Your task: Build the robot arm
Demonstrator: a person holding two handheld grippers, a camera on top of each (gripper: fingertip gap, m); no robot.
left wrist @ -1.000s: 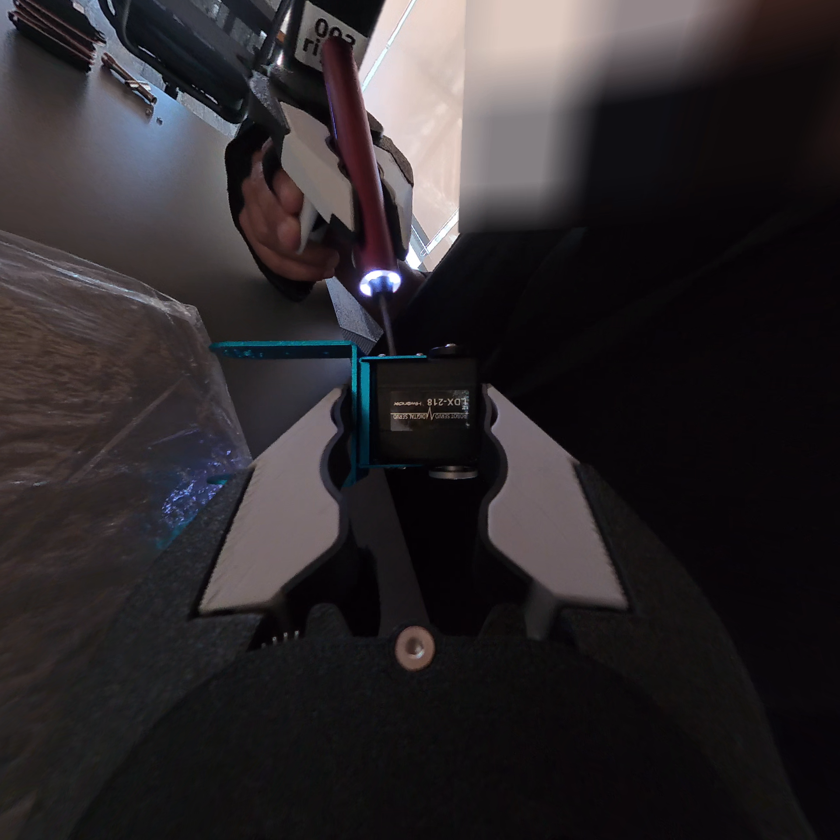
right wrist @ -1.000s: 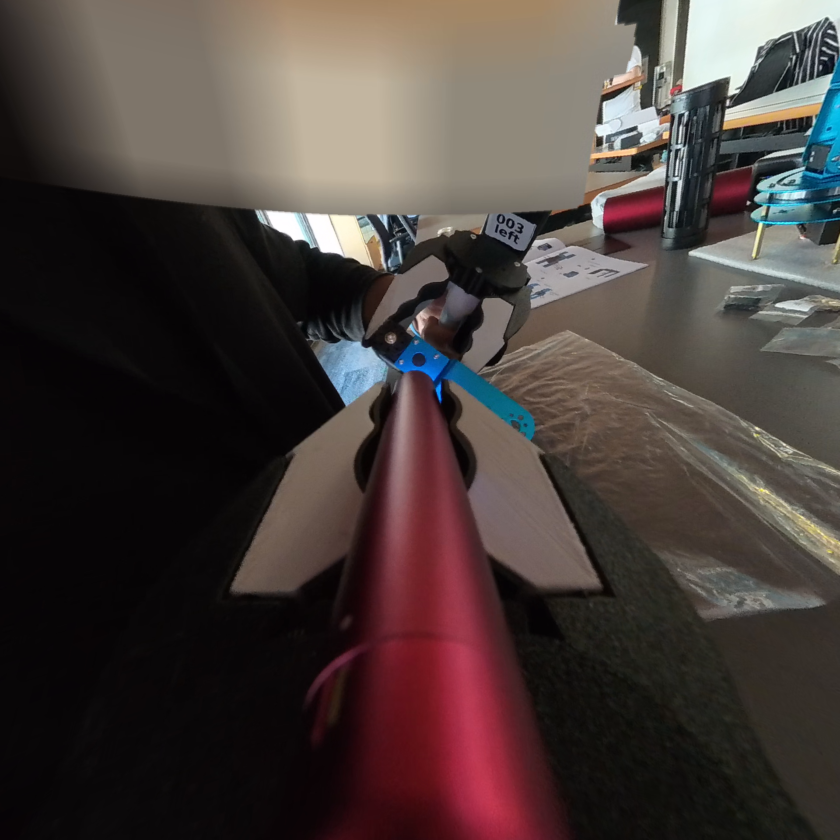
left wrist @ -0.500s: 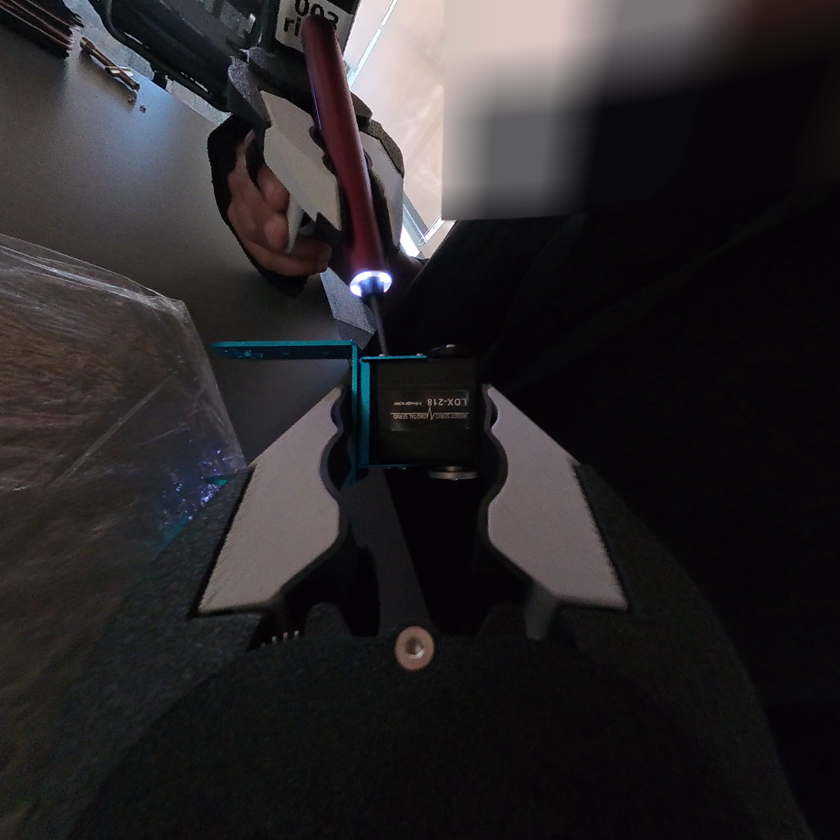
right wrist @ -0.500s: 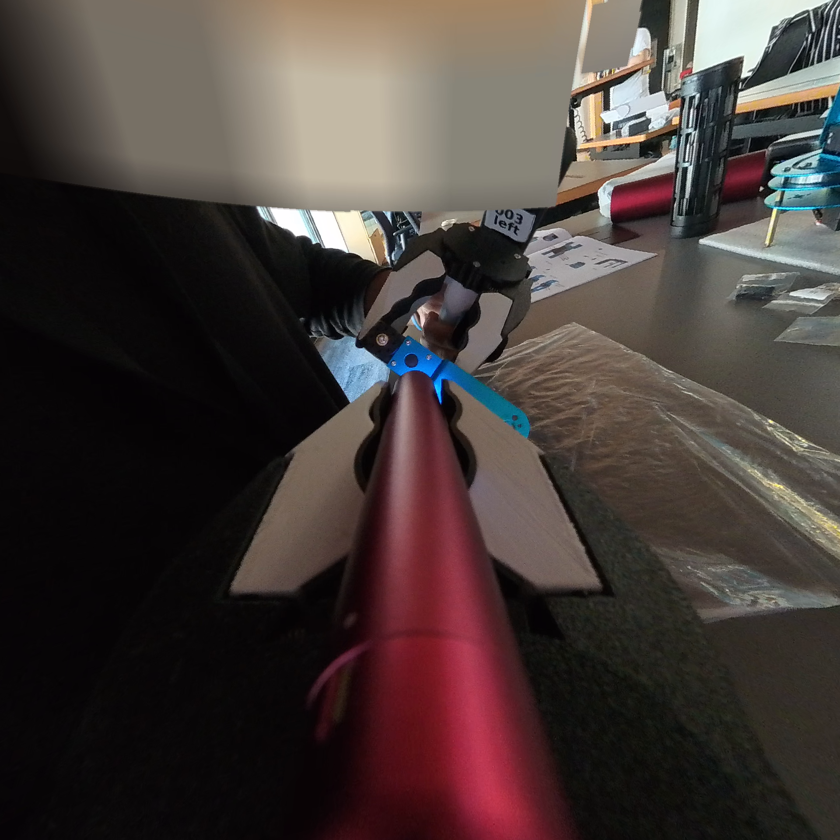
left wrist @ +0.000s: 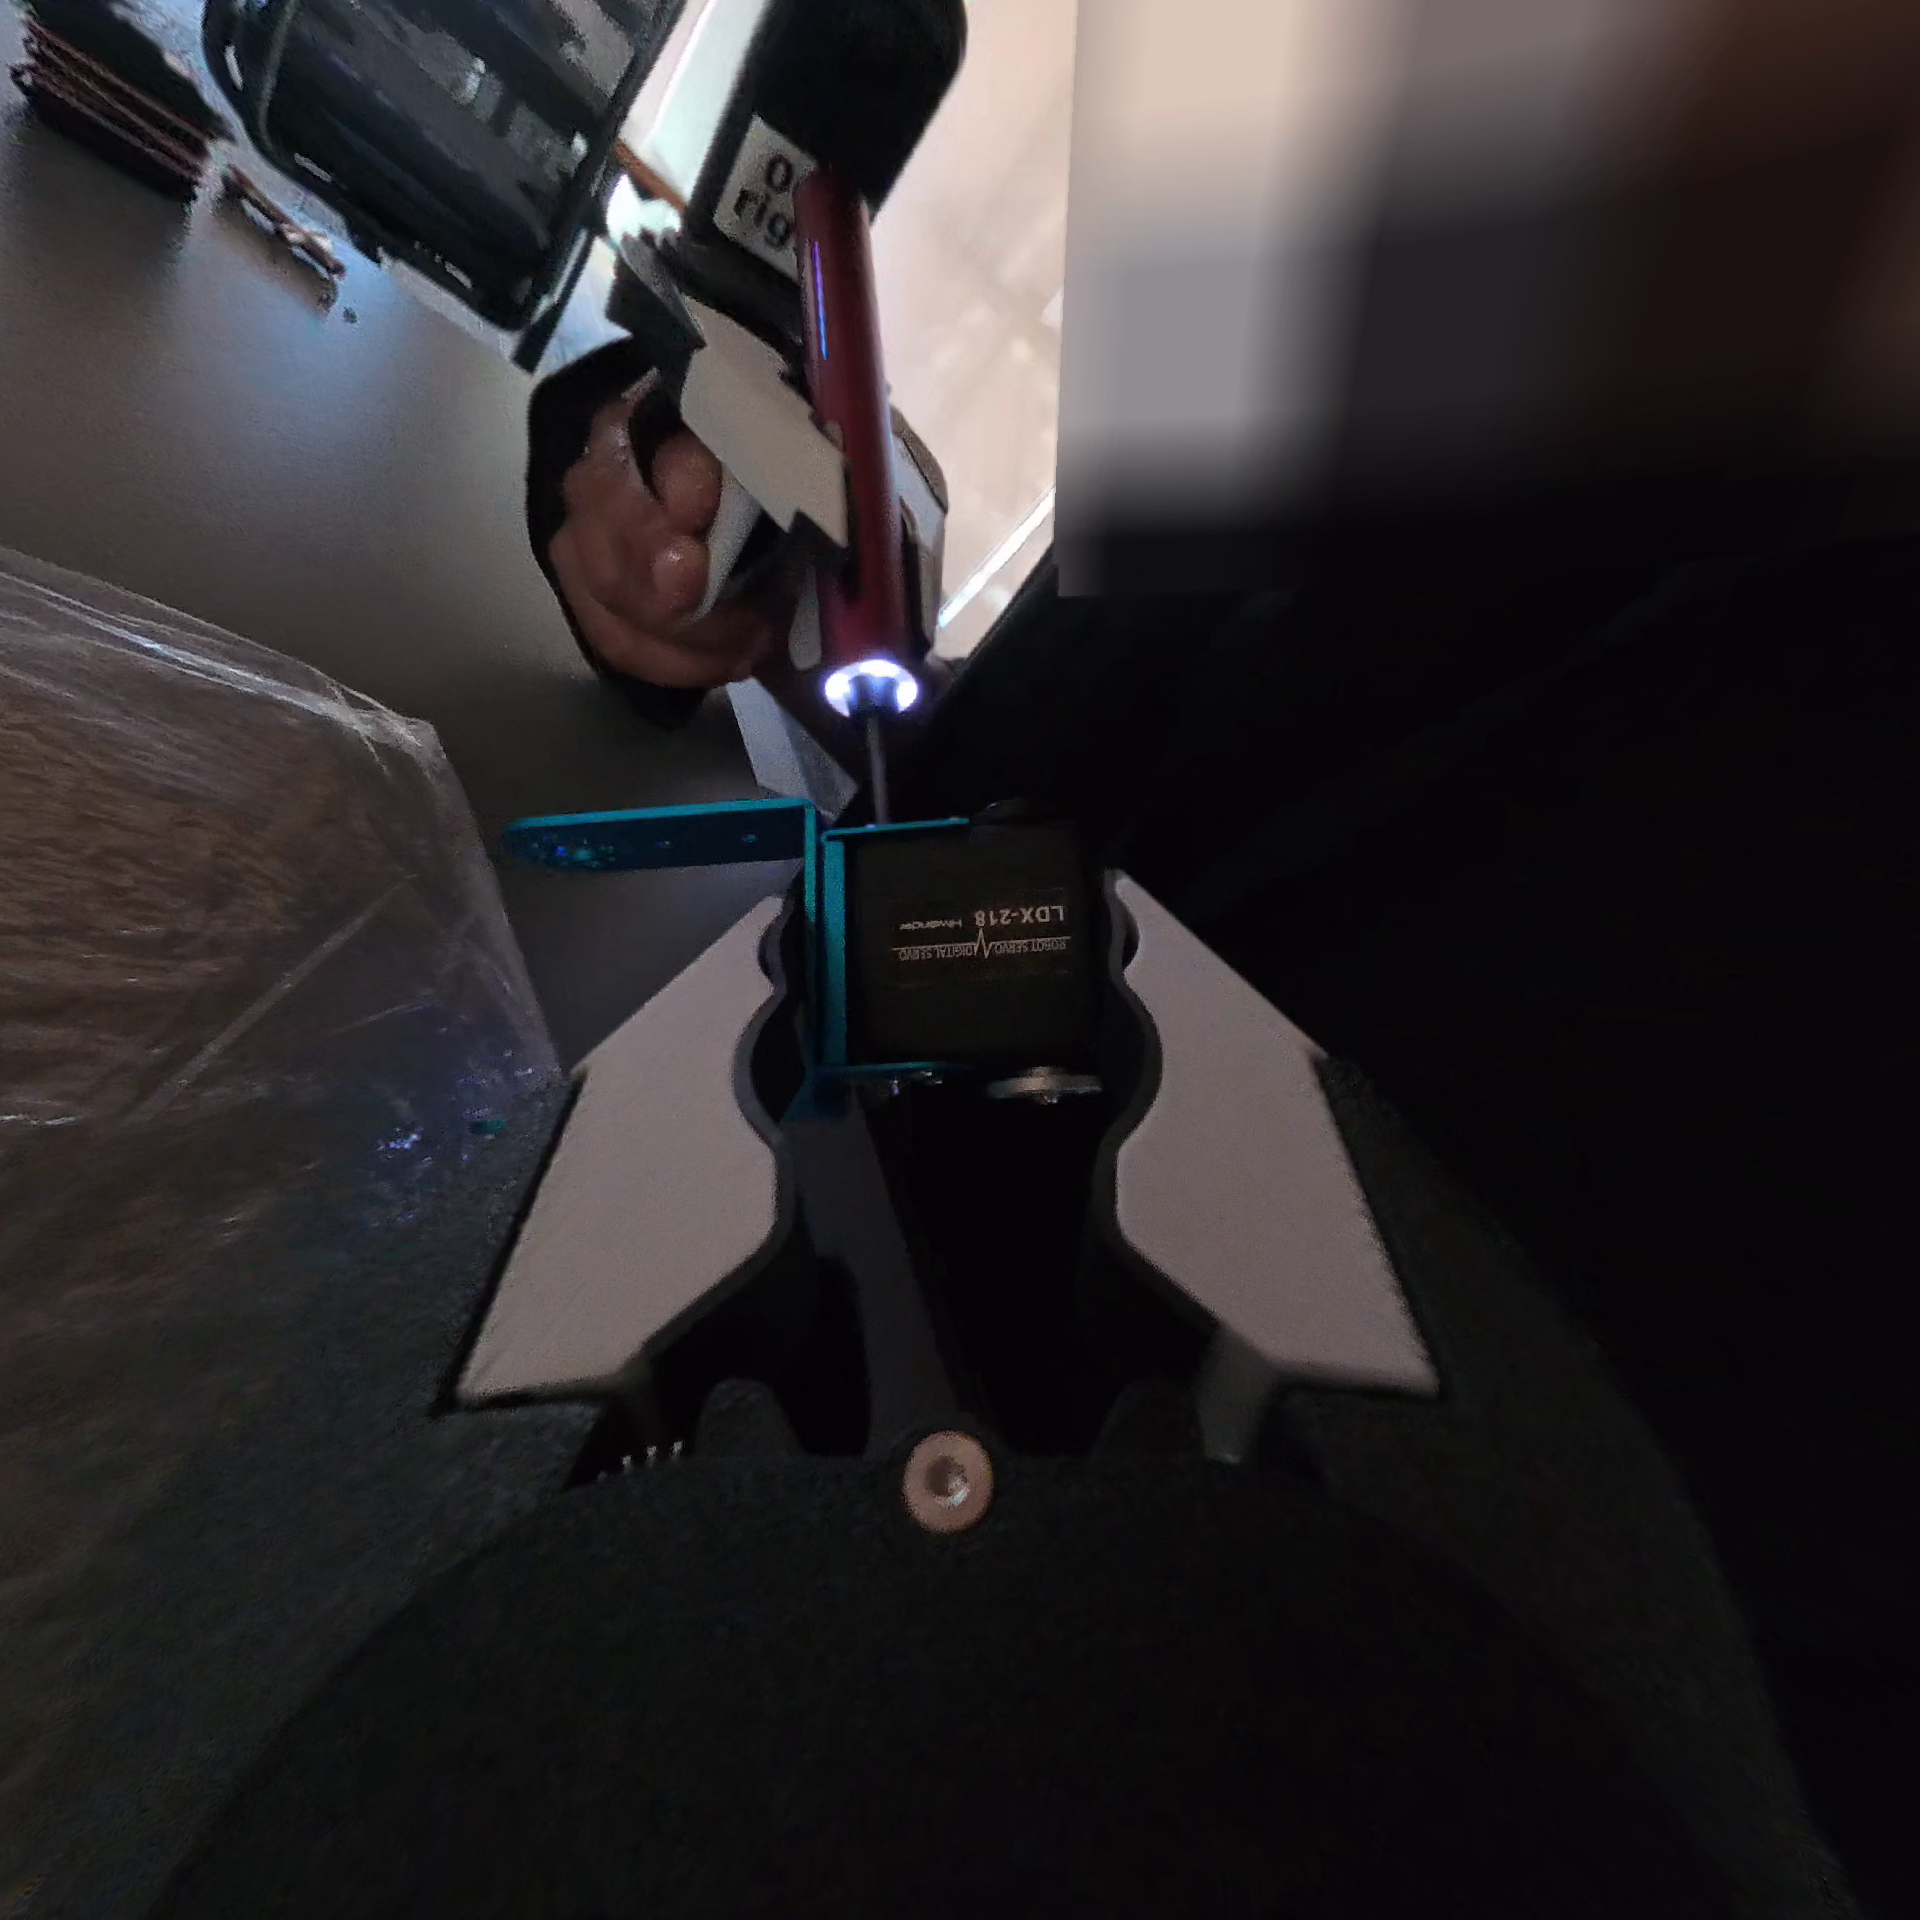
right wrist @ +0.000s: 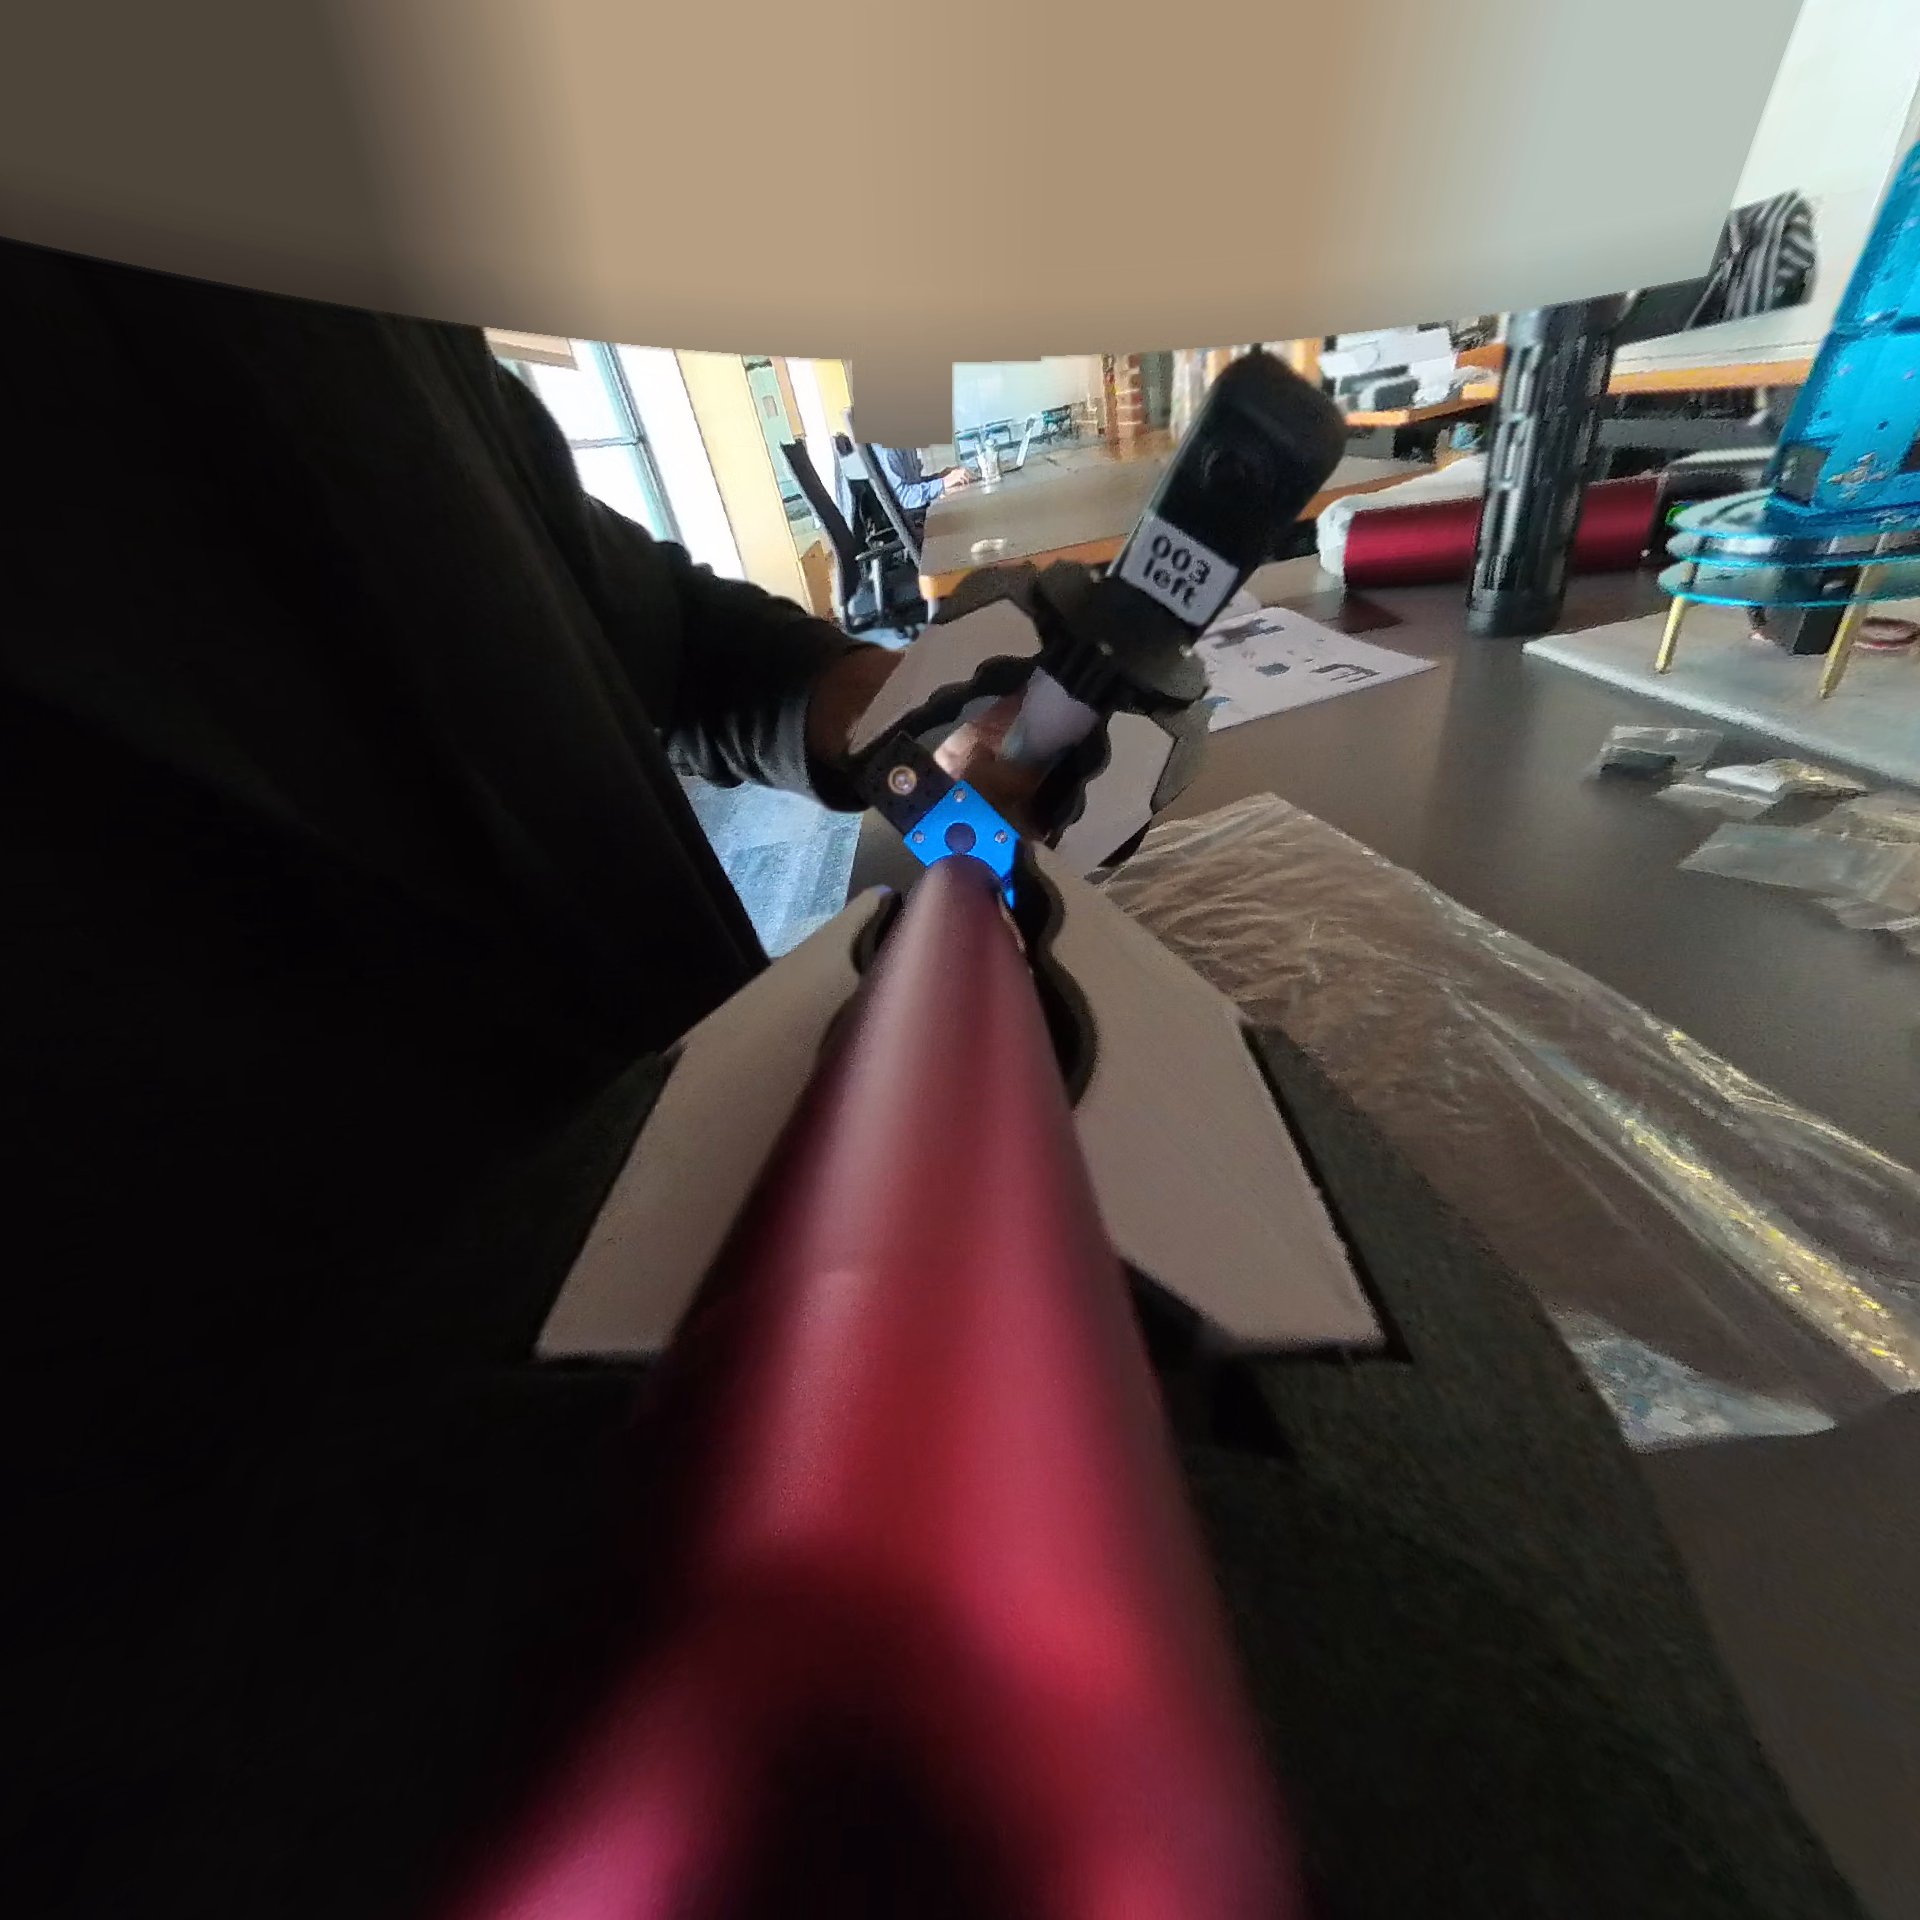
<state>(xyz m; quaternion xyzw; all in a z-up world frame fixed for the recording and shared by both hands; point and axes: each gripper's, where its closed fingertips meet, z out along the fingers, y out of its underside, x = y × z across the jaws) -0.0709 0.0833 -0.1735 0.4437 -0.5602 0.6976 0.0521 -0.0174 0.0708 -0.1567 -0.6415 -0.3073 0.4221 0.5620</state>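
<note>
My left gripper (left wrist: 951, 966) is shut on a black servo (left wrist: 971, 951) that sits in a blue metal bracket (left wrist: 727, 836), held in the air near the table's edge. My right gripper (right wrist: 961, 914) is shut on a red electric screwdriver (right wrist: 914, 1299). In the left wrist view the screwdriver (left wrist: 857, 416) comes down from above, its lit tip ring (left wrist: 873, 686) just over the bracket's top, and its thin bit touches the bracket. In the right wrist view the bracket's square blue face (right wrist: 961, 831) shows just past the screwdriver's end, held by the left gripper (right wrist: 997, 800).
A crumpled clear plastic bag (right wrist: 1507, 1039) lies on the dark table (right wrist: 1558, 748), also at left in the left wrist view (left wrist: 208, 987). Small bagged parts (right wrist: 1766, 810), printed sheets (right wrist: 1309, 665), a black mesh cylinder (right wrist: 1538, 468) and a blue tiered assembly (right wrist: 1829, 447) stand farther off. A person in black is close behind.
The right gripper with the screwdriver has tilted more upright over the bracket. The bracket's square face now shows head-on past the screwdriver end. The left gripper keeps its hold.
</note>
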